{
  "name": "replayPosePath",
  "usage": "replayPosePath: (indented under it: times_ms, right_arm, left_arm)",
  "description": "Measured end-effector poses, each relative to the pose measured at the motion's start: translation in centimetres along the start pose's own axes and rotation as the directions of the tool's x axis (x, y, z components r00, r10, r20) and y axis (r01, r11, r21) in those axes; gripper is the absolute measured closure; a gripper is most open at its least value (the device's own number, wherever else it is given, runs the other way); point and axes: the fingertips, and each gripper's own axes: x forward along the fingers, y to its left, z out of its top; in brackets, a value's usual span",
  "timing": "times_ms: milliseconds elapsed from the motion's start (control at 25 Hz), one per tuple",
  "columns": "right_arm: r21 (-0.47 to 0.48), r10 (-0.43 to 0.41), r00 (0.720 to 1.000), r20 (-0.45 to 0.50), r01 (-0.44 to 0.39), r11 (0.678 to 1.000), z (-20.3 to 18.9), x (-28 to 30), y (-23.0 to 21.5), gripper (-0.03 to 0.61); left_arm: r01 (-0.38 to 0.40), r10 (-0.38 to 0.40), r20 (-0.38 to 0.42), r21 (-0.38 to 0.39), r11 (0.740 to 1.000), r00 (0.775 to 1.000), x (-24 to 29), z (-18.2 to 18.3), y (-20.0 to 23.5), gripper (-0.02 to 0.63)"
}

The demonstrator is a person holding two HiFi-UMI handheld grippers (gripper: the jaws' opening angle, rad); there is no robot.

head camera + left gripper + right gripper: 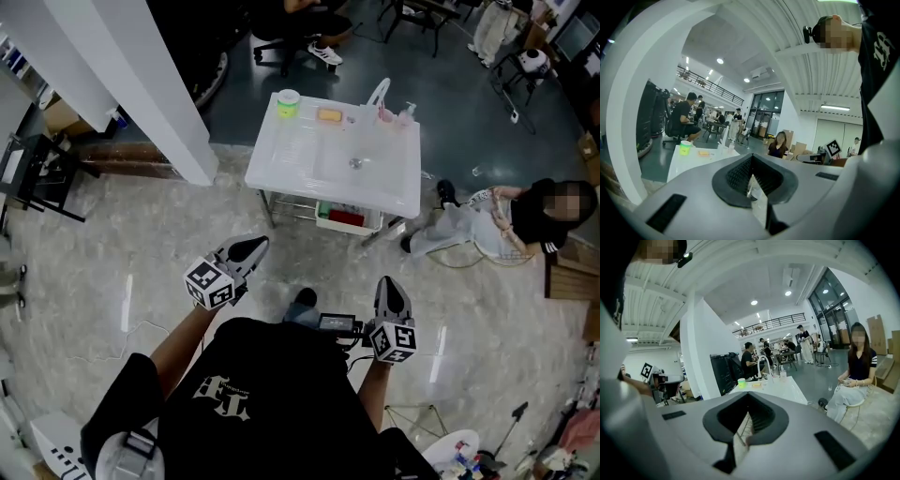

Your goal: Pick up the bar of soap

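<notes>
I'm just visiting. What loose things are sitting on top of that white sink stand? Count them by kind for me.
Green cup: 1
Bar of soap: 1
Bottles: 2, a pinkish bottle and a pump bottle
Total: 4 on the sink stand

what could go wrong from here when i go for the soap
1. The left gripper and right gripper are both shut and empty; arriving like that would likely just shove the bar of soap along the sink table.
2. The soap lies between a green cup and the faucet, so a wide approach might knock the cup.
3. A seated person is close to the table's right side.
</notes>
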Motion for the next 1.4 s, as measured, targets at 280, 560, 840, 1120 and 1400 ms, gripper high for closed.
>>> replayPosePath:
  times_ms: [280,560,840,1120,1400]
  right_arm:
    - [-0.001,0.010,1.000,-0.003,-0.010,1.000,1.7,1.4,-4.2,0.574]
    - [-0.025,0.050,0.999,0.003,-0.050,0.998,2.7,2.8,-5.7,0.574]
    - [-0.035,0.056,0.998,0.029,-0.055,0.998,4.1,3.8,-6.8,0.574]
    - [-0.048,0.044,0.999,0.024,-0.043,0.998,4.7,5.5,-6.8,0.574]
    - [-0.065,0.031,1.000,0.000,-0.031,0.997,5.2,7.6,-7.6,0.574]
  left_arm:
    - [-0.015,0.015,-0.001,0.011,1.000,1.000,4.4,1.5,0.1,0.606]
    - [-0.051,0.051,0.000,0.046,0.998,0.999,5.6,2.4,0.4,0.606]
    - [-0.080,0.078,0.040,0.033,0.996,0.996,6.7,3.0,1.2,0.606]
    - [-0.054,0.053,0.048,0.021,0.998,0.997,7.7,3.3,1.8,0.606]
    - [-0.031,0.030,0.058,0.011,0.999,0.998,10.5,3.8,4.3,0.606]
